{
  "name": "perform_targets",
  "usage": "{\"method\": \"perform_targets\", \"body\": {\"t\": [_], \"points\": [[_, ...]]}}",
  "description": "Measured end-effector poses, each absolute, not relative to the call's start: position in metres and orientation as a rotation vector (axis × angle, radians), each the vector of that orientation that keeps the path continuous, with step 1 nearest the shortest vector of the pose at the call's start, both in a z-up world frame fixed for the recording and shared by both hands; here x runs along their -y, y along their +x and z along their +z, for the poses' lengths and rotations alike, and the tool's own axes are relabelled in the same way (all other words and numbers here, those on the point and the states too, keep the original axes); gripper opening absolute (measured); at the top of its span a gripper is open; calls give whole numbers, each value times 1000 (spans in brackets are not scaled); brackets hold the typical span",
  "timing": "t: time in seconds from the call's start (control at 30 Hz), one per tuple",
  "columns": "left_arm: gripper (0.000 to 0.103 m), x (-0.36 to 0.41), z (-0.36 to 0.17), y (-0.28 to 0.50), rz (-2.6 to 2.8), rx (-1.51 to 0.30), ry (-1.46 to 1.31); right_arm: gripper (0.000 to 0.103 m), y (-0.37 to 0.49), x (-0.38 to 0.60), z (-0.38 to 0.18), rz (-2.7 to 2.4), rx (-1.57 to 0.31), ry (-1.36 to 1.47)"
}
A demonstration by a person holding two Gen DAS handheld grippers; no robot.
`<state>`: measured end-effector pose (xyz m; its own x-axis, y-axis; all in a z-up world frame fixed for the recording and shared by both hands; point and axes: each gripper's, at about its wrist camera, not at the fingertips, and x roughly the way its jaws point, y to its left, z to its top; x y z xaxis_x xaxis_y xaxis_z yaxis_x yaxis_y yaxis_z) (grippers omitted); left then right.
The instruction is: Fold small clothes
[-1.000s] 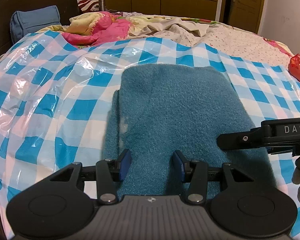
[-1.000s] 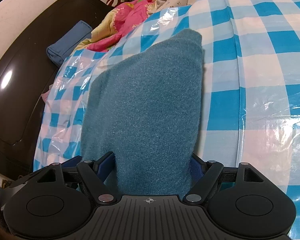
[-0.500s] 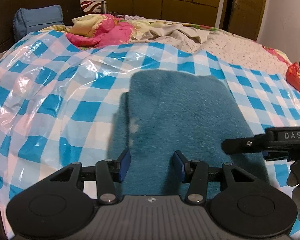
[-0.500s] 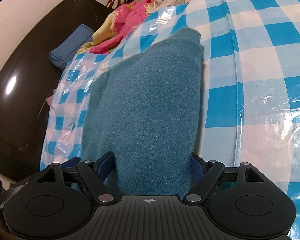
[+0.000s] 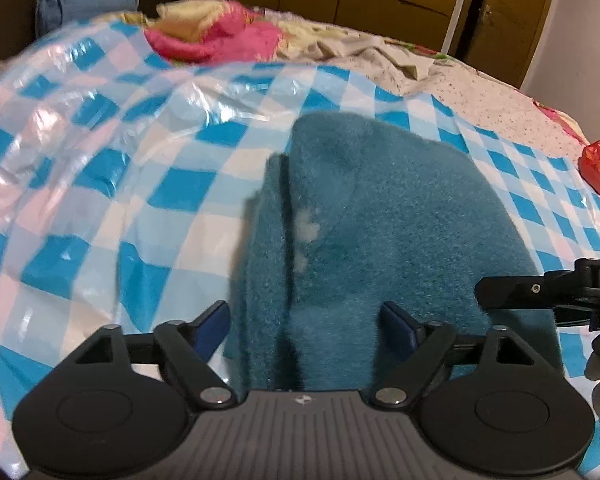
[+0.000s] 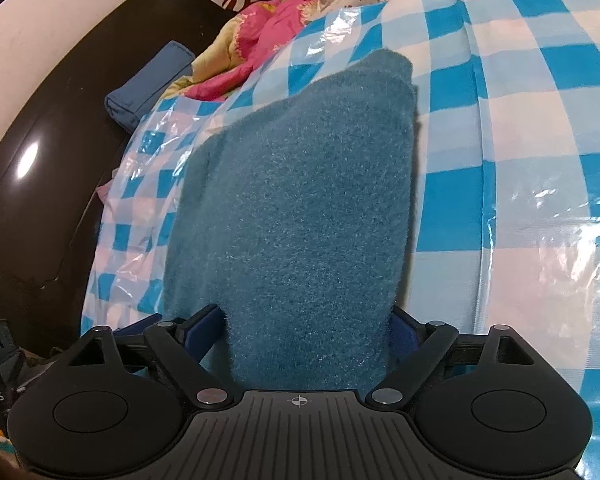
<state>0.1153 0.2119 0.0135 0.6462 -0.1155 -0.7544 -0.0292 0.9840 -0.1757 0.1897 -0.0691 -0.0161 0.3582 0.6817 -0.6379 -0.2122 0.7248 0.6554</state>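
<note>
We're at the release: our left gripper (image 5: 304, 322) is opening its jaws right now, the blue pads spread wide to either side of the fuzzy teal knitted garment (image 5: 380, 232), whose near edge lies between them. The left pad looks clear of the cloth; the right pad sits close against the pile, and we can't tell whether it touches. So that side of the fold reads as laid down and let go.

Our right gripper (image 6: 306, 330) is a different story: its fingers stand wide apart too, but a thick bunch of the teal fleece fills the gap and both pads press into its sides, so we judge it has hold of that end.

The garment lies ahead of both sets of fingers on the blue-and-white checked plastic sheet (image 5: 100, 184) covering the bed, doubled over on itself. From the left wrist view we see a second layer peeking out along the edge ahead of the left finger, plus a small pale patch on the nap. The surface is smooth, with no big wrinkles.

Next, we'd say, the right side needs setting down and releasing, then the edges checked for alignment before another fold or a press flat.
</note>
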Motion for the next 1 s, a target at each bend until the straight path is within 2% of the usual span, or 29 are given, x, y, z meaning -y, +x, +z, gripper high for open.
{"method": "perform_targets", "body": {"t": [0.07,0.13,0.2,0.27,0.4,1.0], "points": [[96,-221,4,120,-70,-900,-276,91,190,65,-18,608,-1057,499],[96,-226,-4,119,-87,-914,-351,87,188,63,-16,598,-1055,463],[95,-221,-3,115,-95,-907,-332,78,186,63,-14,594,-1055,441],[90,-213,-2,112,-112,-910,-317,74,184,65,-12,594,-1055,430],[87,-196,2,108,-135,-917,-277,70,178,74,-8,589,-1064,411],[85,-72,12,96,-340,-942,-167,70,138,174,17,389,-1028,324]]}}
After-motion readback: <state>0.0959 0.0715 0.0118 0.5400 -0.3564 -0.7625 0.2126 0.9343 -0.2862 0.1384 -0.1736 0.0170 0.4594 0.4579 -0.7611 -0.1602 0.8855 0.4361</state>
